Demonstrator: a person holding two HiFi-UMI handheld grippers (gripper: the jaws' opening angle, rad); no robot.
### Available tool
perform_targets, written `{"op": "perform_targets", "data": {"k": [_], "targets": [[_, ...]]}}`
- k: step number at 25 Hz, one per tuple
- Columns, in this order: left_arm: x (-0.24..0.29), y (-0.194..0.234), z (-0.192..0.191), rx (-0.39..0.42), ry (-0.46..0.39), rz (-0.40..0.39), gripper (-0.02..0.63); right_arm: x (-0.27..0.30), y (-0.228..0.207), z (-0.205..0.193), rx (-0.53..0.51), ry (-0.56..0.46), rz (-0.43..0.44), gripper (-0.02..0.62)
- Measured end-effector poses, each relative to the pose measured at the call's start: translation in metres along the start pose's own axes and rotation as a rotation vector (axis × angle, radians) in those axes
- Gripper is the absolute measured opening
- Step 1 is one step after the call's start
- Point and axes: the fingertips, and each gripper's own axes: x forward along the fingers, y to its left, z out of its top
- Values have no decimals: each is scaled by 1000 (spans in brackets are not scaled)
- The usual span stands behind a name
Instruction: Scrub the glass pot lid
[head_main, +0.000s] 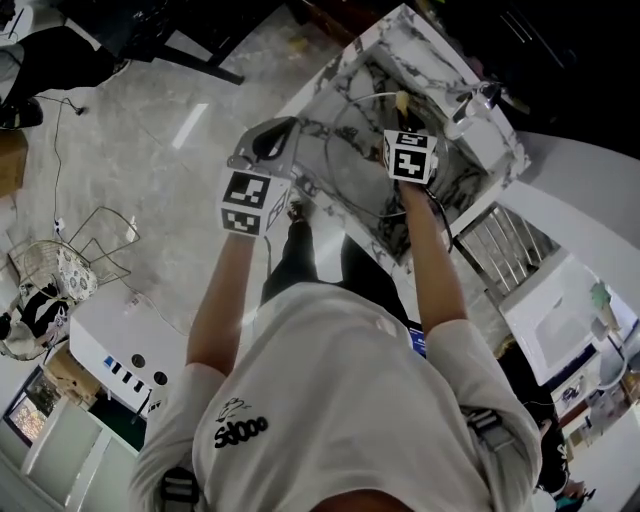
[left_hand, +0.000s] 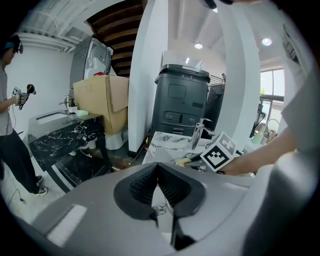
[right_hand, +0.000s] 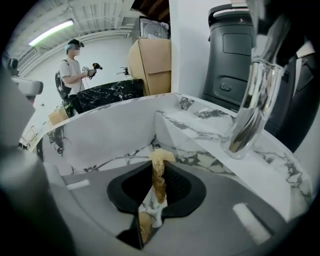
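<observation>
Round glass pot lid (head_main: 358, 165) with a thin metal rim, lying tilted inside the white, dark-veined marble sink (head_main: 395, 25) at upper centre of the head view. Just above its upper edge, a thin yellow-brown scrubbing sponge (right_hand: 159, 172), pinched upright between the black pads of the right gripper (right_hand: 159, 167), tip poking out past them toward the sink wall. Same gripper (head_main: 403, 110) in the head view over the lid's right part, marker cube toward the camera. Left gripper (head_main: 285, 135) at the lid's left edge; in its own view (left_hand: 158, 172), pads pressed together at the tips, only a narrow slit lower down, and no telling whether the rim sits in it. Curved chrome faucet (right_hand: 255, 95) on the sink's ledge, upper right of the right gripper view. Dark grey bin (left_hand: 182, 100) and brown cardboard box (left_hand: 102, 102) beyond the sink.
</observation>
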Motion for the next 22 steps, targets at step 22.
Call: {"op": "perform_targets", "data": {"k": [22], "targets": [[-23, -3, -10, 2, -13, -4, 11, -42, 148, -49, -351, 101, 490, 52]]}}
